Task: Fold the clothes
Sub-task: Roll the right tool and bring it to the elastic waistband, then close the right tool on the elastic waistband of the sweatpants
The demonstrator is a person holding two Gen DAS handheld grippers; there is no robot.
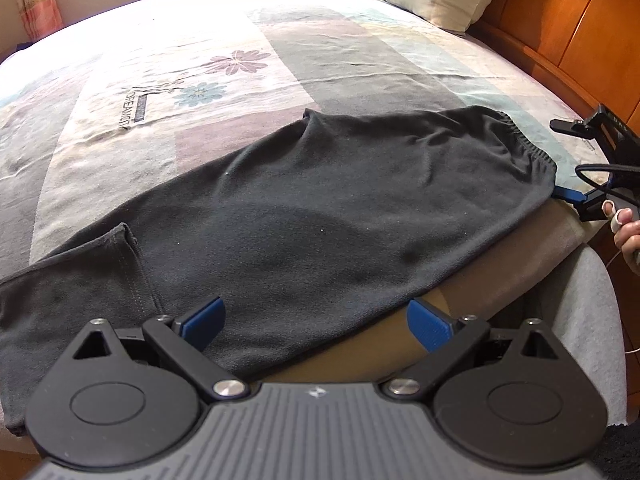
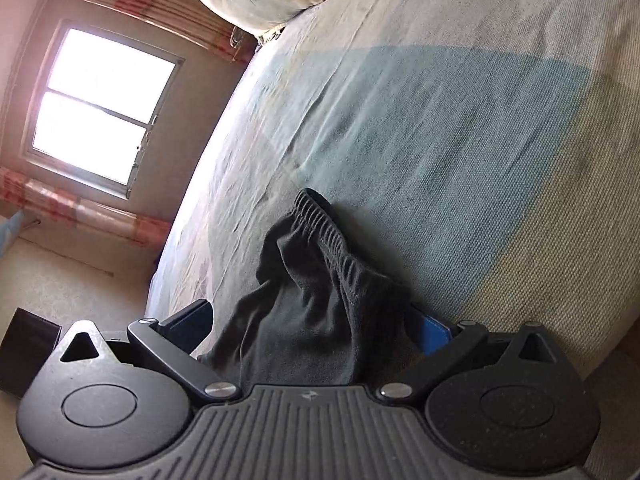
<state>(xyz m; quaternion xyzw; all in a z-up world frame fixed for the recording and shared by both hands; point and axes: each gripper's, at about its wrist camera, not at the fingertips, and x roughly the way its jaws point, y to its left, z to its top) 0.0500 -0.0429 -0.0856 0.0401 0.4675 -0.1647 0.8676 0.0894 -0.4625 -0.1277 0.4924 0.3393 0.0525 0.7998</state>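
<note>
Dark trousers point(image 1: 320, 216) laid flat across near edge of bed point(image 1: 160, 60), lower half of left wrist frame, probably so legs stack for fold. Left gripper point(image 1: 316, 324) low centre, fingers apart, straddling hem edge, nothing pinched. Right gripper point(image 2: 316, 320): fingers spread around waistband point(image 2: 332, 240), fabric bunched between, not clamped yet.
</note>
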